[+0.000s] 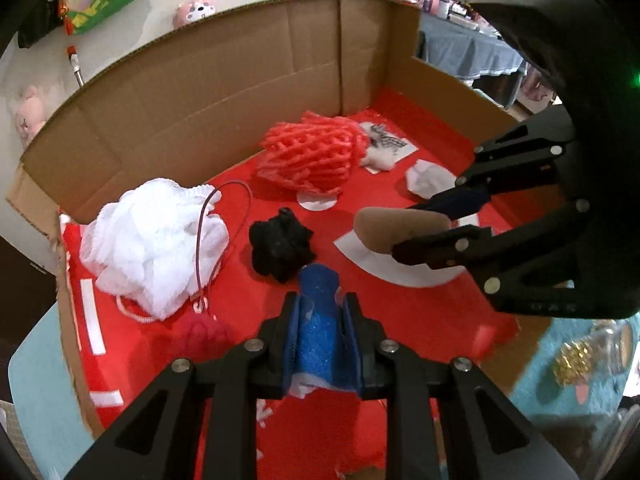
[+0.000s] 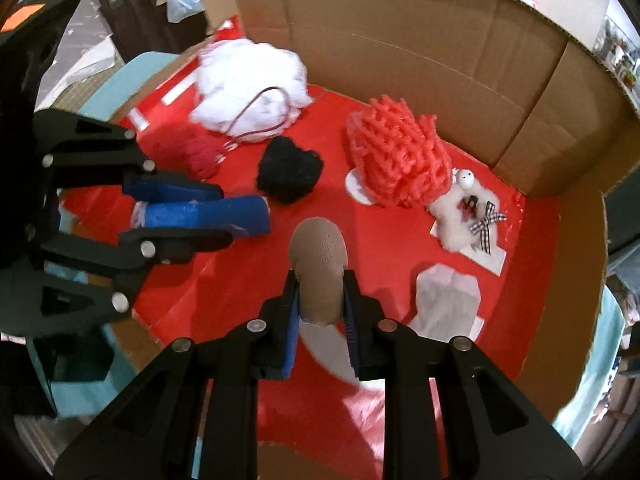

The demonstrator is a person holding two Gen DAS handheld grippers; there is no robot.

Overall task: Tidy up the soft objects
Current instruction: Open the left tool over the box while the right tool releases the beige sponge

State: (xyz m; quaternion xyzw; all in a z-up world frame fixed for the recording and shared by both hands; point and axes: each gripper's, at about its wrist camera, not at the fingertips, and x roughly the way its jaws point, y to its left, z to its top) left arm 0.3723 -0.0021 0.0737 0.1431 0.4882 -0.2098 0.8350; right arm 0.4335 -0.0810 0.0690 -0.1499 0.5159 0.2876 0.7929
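Left gripper [image 1: 320,332]: pinches a blue sponge roll [image 1: 318,320] between its fingers, above the red lining near the box's front.
Right gripper [image 2: 320,300]: pinches a tan sock bundle [image 2: 320,264], held over the red lining mid-box.
Box [image 1: 224,92]: open cardboard walls around a red liner [image 1: 420,320].
White bath puff [image 1: 156,240]: lies at the left side, a dark cord looped over it.
Black pompom [image 1: 282,246]: near the centre, just beyond the blue roll.
Red mesh puff [image 1: 316,156]: toward the back, touching a white fluffy toy [image 2: 464,216] with a checked bow.
Dark red pompom [image 2: 192,150]: beside the white puff.
White cloth piece [image 2: 448,300]: right of the tan bundle.
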